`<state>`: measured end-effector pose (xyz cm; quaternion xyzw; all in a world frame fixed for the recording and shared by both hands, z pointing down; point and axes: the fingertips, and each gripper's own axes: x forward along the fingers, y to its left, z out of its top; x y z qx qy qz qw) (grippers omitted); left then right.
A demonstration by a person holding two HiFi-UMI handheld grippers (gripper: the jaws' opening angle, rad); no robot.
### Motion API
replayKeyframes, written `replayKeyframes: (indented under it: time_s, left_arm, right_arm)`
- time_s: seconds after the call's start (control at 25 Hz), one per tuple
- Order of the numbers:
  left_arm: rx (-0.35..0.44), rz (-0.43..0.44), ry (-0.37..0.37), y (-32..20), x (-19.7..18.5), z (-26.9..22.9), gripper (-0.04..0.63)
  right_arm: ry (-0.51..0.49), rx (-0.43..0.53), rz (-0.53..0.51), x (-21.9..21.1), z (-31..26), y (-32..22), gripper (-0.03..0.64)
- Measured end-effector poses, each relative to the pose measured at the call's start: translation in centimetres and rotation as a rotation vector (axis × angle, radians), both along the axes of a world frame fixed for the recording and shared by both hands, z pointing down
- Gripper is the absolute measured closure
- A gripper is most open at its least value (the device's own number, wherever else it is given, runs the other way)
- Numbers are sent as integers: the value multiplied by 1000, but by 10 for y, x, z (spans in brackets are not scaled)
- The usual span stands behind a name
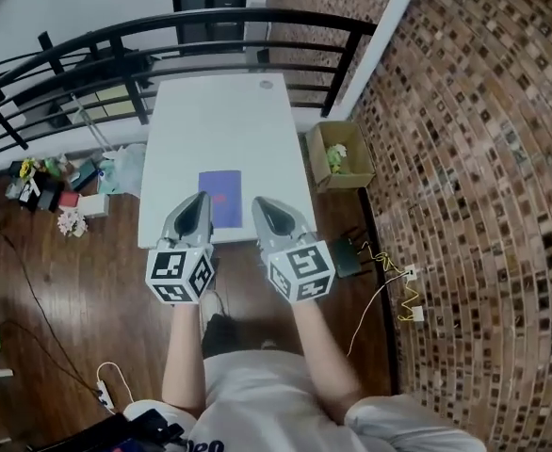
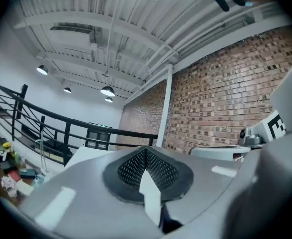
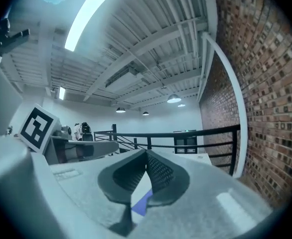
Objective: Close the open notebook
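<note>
Person's forearms (image 1: 309,347) reaching toward white table (image 1: 219,111), left gripper (image 1: 199,201) over table's near edge, jaws pressed together, empty, right gripper (image 1: 260,205) over same edge, likewise closed on nothing, purple notebook (image 1: 221,194) lying shut on table's near end.

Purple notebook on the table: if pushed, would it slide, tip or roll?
Probably slides: the notebook lies flat on the smooth table. Unlikely to tip or roll, since it looks thin. Its cover may flex if lifted by one edge.
</note>
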<state>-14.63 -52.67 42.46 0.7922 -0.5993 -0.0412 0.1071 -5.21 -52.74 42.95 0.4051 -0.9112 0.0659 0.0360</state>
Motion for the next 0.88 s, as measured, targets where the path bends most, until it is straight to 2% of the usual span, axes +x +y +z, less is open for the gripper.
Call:
replayKeyframes:
  time_s: [0.12,0.2,0.24,0.36,0.44,0.56,0.72,0.88]
  left_arm:
    - [-64,31,35,43,51,36,580]
    - [-114,48,1,60,78,50,580]
    - [-117,36,-26,66,82,47,580]
    - [-52,-89,-94,79,55,7,578]
    - [24,-155,-101,84,30,-29,578]
    - [114,-173,-100,91,15,-68,578]
    - [112,-158,-99,109,7,-71,578]
    - [109,-179,-99,128,-23,-72,578]
  right_arm:
    - [73,-158,49,40,63,31,625]
    - [96,-236,39,43,88,52,624]
    - [76,-238,8,37,86,65,624]
    - [34,-144,-67,18,44,94,625]
    - [24,-53,-48,20,7,92,625]
    - [-5,46,37,42,-37,73,624]
    - [-26,74,127,57,-61,66,624]
    - [-36,96,96,22,-75,82,624]
